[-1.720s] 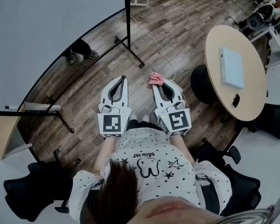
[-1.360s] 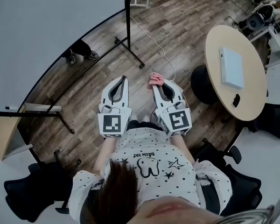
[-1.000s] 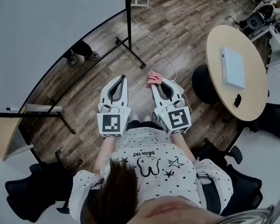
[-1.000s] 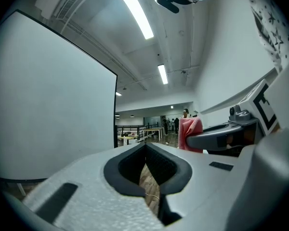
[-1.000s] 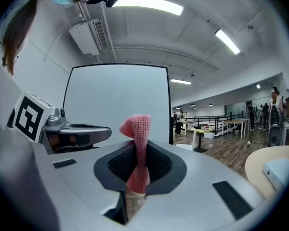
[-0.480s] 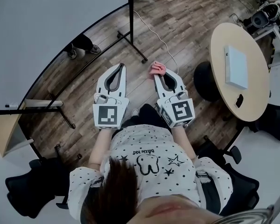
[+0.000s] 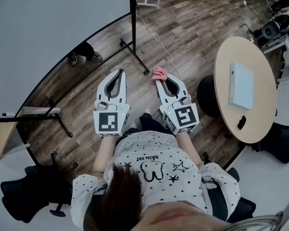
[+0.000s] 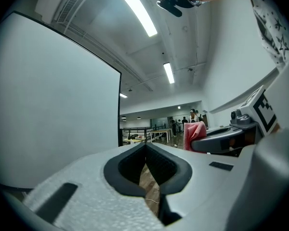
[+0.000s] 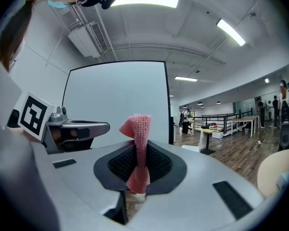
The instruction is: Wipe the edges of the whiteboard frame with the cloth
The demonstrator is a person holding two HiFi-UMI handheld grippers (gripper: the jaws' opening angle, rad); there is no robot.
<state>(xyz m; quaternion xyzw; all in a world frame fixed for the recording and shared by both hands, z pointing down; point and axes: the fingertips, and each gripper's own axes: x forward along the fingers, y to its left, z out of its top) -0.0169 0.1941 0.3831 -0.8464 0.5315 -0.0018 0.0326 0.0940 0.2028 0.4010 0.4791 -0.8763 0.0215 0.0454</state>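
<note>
We hold the right claw (image 7: 157,79) clamped on the pink cloth (image 7: 159,73). The pinch falls about midway along the cloth, so a folded tuft stands proud of the jaw tips and a short tail hangs behind them. We judge that grip to be deliberate: the tuft beyond the tips is the part that can be pressed on a narrow edge, with the hard jaws kept off the surface.

The left claw (image 7: 119,73) sits just beside the right one, level with it, with its jaws together and nothing between them. Only floor shows through the hollow behind its tips. It seems parked there because the wipe needs one claw only, and close by it can brace or take over.

The whiteboard (image 7: 48,23) stands ahead of both claws and off to the left claw's side, well apart from them. The right upright of its black frame (image 7: 131,13) rises ahead of the gap between the two claws, and its lower edge runs past the outer side of the left claw. The cloth touches no part of the frame, so we take the wiping as not yet begun and this as the approach.

A cable (image 7: 154,40) trails over the floor ahead of the right claw, and a round table (image 7: 231,57) stands off to its outer side, clear of the path. The next reach, we think, should carry the tuft up to that upright. Firm pressure would be needed, since a loosely held cloth could drag out of the jaws.
</note>
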